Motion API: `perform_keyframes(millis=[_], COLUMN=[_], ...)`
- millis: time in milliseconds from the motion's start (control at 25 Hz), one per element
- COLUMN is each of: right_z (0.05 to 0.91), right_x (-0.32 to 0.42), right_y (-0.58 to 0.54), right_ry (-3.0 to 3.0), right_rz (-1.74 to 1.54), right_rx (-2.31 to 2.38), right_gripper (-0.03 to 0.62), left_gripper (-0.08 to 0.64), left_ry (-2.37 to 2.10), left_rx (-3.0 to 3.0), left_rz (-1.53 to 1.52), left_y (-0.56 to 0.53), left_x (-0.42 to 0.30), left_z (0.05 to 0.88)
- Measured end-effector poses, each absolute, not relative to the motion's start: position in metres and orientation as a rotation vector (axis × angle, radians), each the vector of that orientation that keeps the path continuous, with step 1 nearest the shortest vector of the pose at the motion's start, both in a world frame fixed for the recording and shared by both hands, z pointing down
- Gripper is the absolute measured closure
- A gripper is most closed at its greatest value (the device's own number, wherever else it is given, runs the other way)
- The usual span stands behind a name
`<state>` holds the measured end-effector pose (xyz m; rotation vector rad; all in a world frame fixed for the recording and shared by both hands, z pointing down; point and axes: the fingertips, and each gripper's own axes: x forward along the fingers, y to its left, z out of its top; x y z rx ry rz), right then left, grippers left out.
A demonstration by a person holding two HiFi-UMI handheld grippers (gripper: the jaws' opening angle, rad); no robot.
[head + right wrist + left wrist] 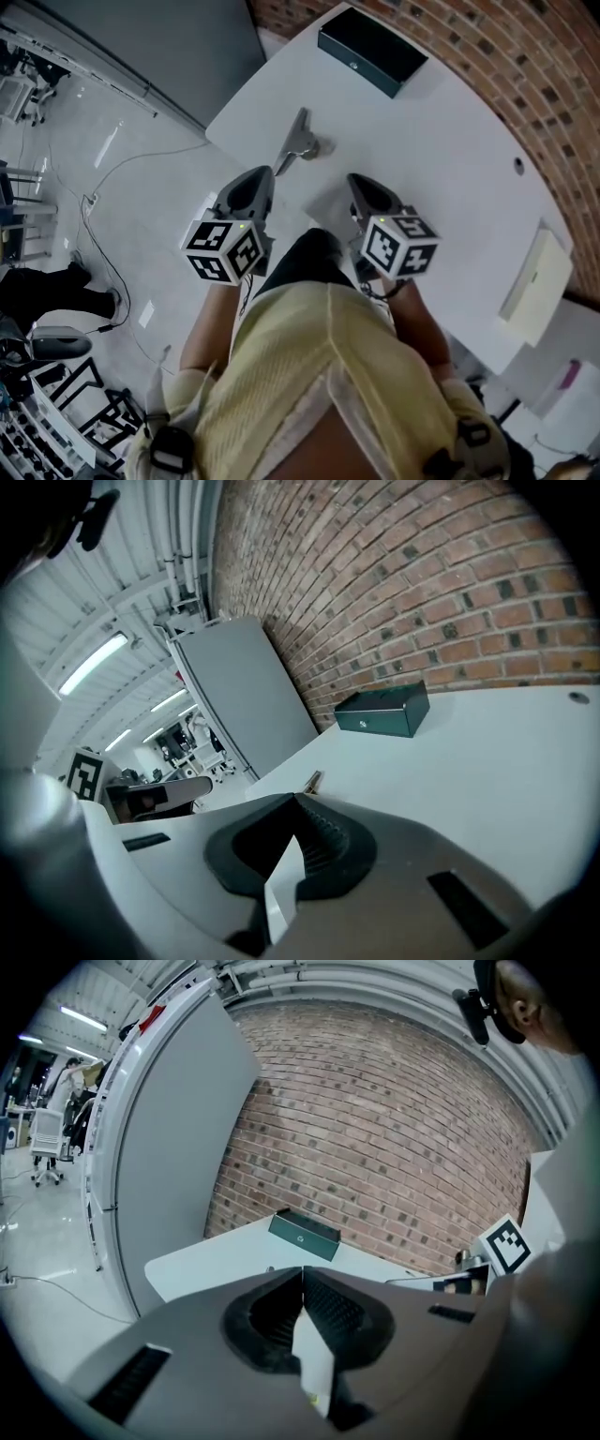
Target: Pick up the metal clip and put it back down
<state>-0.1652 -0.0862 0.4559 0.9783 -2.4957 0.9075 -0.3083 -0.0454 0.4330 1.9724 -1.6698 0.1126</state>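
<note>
clips: 1, metal clip (302,141) laid on surface (450,159), just beyond left gripper (264,172) | grippers: 2, left and right gripper (357,179) fingers pressed together, empty | boxes: 1, dark green box (372,52) at far edge | pads: 1, white pad (536,286) at right

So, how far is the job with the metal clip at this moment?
Done: nothing visibly; the silver metal clip lies on the white table, ahead of both tools. In hand: nothing; the left tool and the right tool are shut and empty, apart from the clip. Left: either the whole pick-up and put-down, or nothing if it is already back; these pictures cannot tell which.
</note>
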Motion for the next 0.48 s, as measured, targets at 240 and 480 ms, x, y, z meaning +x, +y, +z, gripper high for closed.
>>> perform_keyframes(millis=[240, 480], right_z=[0.456, 0.456], right_x=[-0.160, -0.154], right_y=[-0.082, -0.082], right_ry=[-2.495, -2.470], right_rz=[0.759, 0.585], right_rx=[0.998, 1.043], right_gripper=[0.588, 0.589], left_gripper=[0.557, 0.557], left_ry=[-1.671, -1.654], left_rx=[1.943, 1.938], left_rz=[0.130, 0.140], left_y=[-0.039, -0.034], left_x=[-0.309, -0.305], left_z=[0.437, 0.438])
